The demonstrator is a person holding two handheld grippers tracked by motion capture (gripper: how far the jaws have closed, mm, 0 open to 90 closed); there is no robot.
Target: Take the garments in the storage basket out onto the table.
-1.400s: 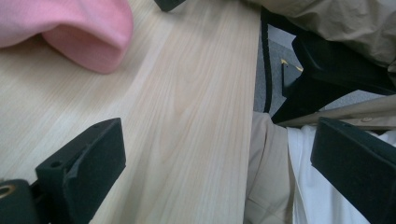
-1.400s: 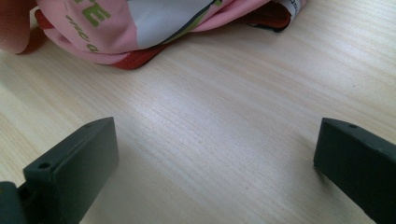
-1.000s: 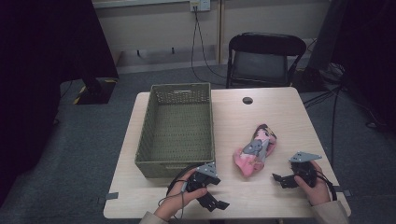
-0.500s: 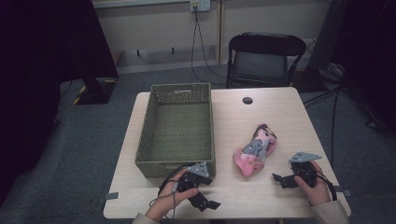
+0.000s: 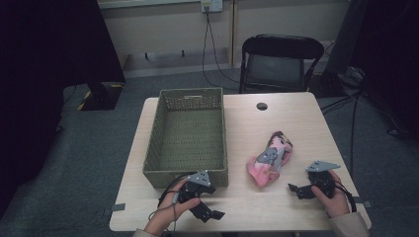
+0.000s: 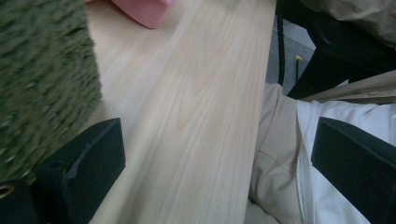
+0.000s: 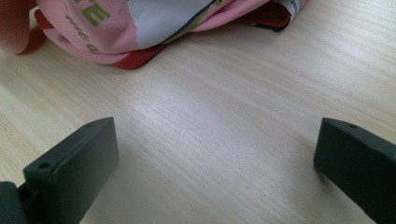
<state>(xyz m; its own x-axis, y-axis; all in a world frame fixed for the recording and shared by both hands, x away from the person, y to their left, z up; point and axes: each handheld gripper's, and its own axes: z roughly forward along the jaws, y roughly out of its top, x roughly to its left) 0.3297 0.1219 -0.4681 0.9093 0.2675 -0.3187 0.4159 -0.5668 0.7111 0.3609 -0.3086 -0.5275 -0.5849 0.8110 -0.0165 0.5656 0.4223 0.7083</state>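
High view: approach step, right tongs (image 5: 298,190) and left tongs (image 5: 210,213) both wide, empty; next, close on pink garment (image 5: 271,159) beside basket (image 5: 153,163).

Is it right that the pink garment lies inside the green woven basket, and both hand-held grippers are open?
Not quite. The pink garment lies on the table, to the right of the green woven basket, as the high view shows. The left hand-held gripper and the right hand-held gripper are indeed both open.
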